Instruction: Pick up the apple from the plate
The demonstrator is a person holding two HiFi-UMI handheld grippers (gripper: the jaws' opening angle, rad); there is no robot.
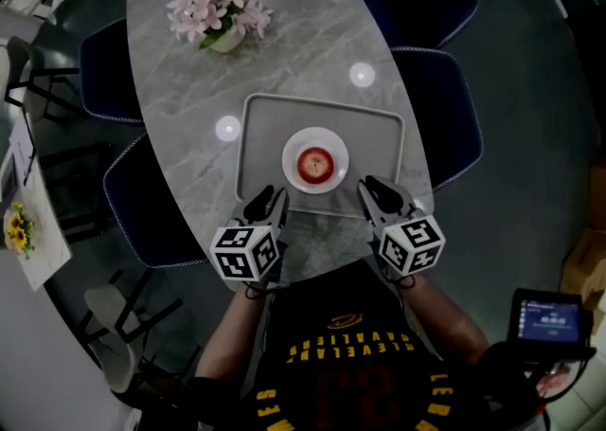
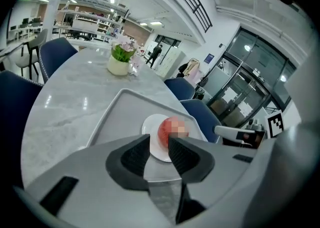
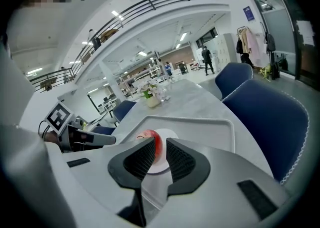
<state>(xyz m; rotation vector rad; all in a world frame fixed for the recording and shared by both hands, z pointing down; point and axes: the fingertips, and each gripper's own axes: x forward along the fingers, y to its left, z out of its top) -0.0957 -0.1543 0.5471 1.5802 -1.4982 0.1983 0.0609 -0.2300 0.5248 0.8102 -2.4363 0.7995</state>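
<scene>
**Two Open Tongs, One Apple Just Ahead**

The person holds a pair of tongs in each hand. The left tongs (image 1: 270, 200) are spread apart and have nothing in them. The right tongs (image 1: 374, 188) are spread apart too, and they are empty as well. Both point forward and down, over the near edge of a grey tray (image 1: 260, 135).

The red apple (image 1: 315, 164) sits on a small white plate (image 1: 292, 150). It is just ahead of the tips and in the middle between the two tongs. From the left tongs it is ahead and a bit to the right. From the right tongs it is ahead and a bit to the left. Neither one touches it yet. Far ahead of both tongs, past the tray, stands a pot of pink flowers (image 1: 218, 12) on the stone table (image 1: 189, 107).

Here is what I think could go wrong. The apple is round and smooth. If the tongs close on it off to one side, it may pop out and roll off the plate. The gap in each pair looks small next to the apple, so the tips might just push it away. If the tongs dip too low, they could hit the plate rim and slide the plate. If both go in at once, they could bump each other.
</scene>
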